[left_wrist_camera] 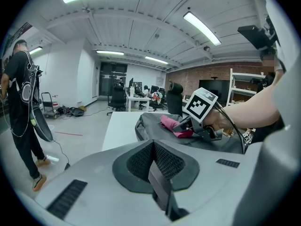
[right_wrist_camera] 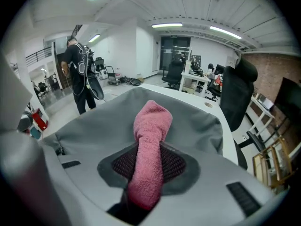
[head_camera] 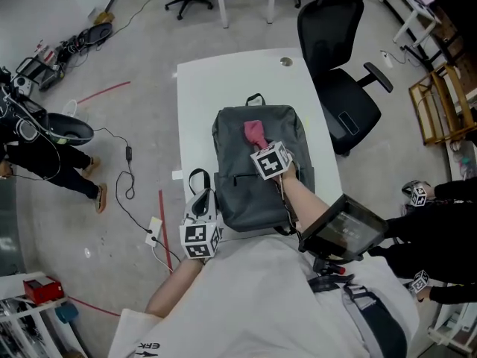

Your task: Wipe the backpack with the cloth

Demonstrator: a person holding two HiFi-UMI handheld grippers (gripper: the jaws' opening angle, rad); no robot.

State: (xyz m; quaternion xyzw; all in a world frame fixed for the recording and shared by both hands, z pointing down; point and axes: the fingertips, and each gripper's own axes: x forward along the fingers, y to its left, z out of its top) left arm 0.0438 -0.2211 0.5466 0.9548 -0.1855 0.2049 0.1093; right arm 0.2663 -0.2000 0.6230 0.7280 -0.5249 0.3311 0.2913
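One soft pink cloth (head_camera: 254,131), likely light and limp and best pinched at a bunched end, lies on the gray backpack's (head_camera: 238,181) upper half, clamped in the right gripper's (right_wrist_camera: 149,171) jaws. The left gripper (left_wrist_camera: 153,160), jaws together and empty, hovers beside the backpack's near-left corner.

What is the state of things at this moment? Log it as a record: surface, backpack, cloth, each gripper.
surface: white table
backpack: grey backpack, lying flat on the table
cloth: pink cloth, resting on the backpack's upper half
right gripper: right gripper, shut on the cloth
left gripper: left gripper, at the table's near left edge, shut on what looks like a dark strap
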